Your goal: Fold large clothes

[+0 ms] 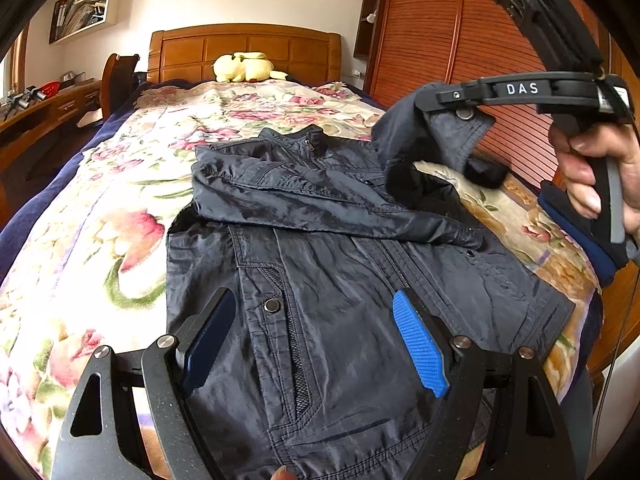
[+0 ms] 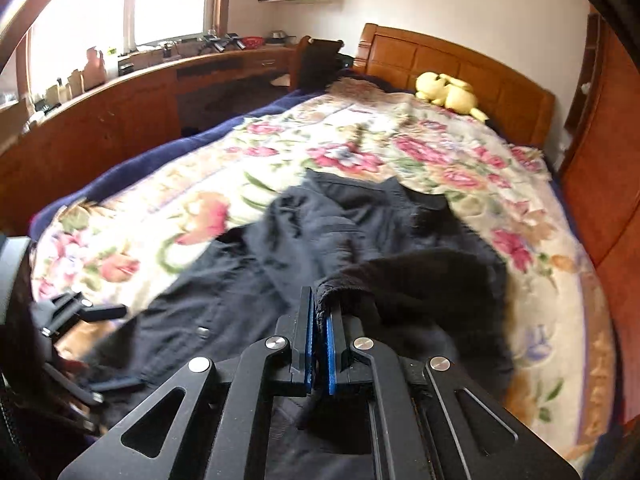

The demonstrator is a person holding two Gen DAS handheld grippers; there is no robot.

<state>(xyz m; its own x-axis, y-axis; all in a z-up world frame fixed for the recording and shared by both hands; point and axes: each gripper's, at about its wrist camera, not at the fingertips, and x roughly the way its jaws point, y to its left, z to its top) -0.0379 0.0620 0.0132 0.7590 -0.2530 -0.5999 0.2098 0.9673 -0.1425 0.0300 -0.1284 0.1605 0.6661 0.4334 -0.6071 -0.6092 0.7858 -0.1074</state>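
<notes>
Blue ribbed pads line the left tongs (image 1: 316,344), nearest the lens in the left wrist view: jaws spread wide, nothing between them, poised low over the lower front of the jacket (image 1: 320,280). A snap button and a mesh-edged pocket sit in the gap.

Jacket: dark navy, shiny cloth, lying front-up on the floral bedspread (image 1: 120,184), zip running up the middle, collar toward the headboard. One sleeve is folded across the chest.

Right tongs (image 2: 319,312): jaws closed tight, blue pads pinching the dark fleecy cuff edge of the other sleeve (image 1: 424,136). In the left wrist view that sleeve is lifted clear of the bed, hanging from the tongs at the jacket's right side, lining showing. A hand (image 1: 592,176) grips the handle of the tool, lettered DAS.

The right wrist view is blurred. It shows the jacket's bulk spread ahead on the bedspread, the left tongs at lower left by the hem.

Further off: yellow plush toy (image 1: 244,67) against the wooden headboard (image 1: 240,48). Left of the bed, a long wooden surface (image 2: 160,68) under a bright window, small items on it. Wall shelf (image 1: 86,4) with books above. Slatted wooden wardrobe (image 1: 424,32) along the right.
</notes>
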